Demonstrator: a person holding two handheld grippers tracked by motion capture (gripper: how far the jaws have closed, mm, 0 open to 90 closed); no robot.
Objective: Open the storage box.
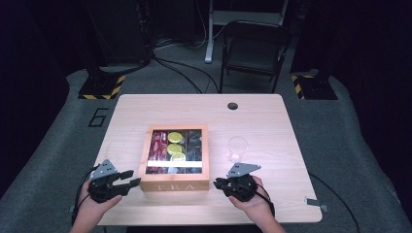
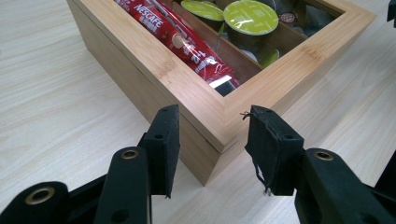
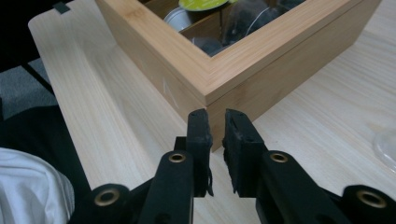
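A wooden tea box [image 1: 175,185] with a window lid stands mid-table. It holds red Nescafe sticks [image 2: 177,37], green-topped capsules [image 2: 250,16] and dark sachets [image 1: 194,145]. My left gripper [image 1: 132,178] is at the box's front left corner. In the left gripper view its jaws [image 2: 214,116] straddle that corner of the box [image 2: 299,60], a pad against each wall. My right gripper [image 1: 216,183] is at the front right corner. Its jaws [image 3: 215,116] are almost together, a narrow gap between the pads. The corner edge of the box [image 3: 261,70] stands right at their tips.
An empty clear glass [image 1: 237,148] stands just right of the box, behind my right hand. The table's near edge runs close below both hands. A folding chair [image 1: 252,48] and cables on the floor lie beyond the far edge.
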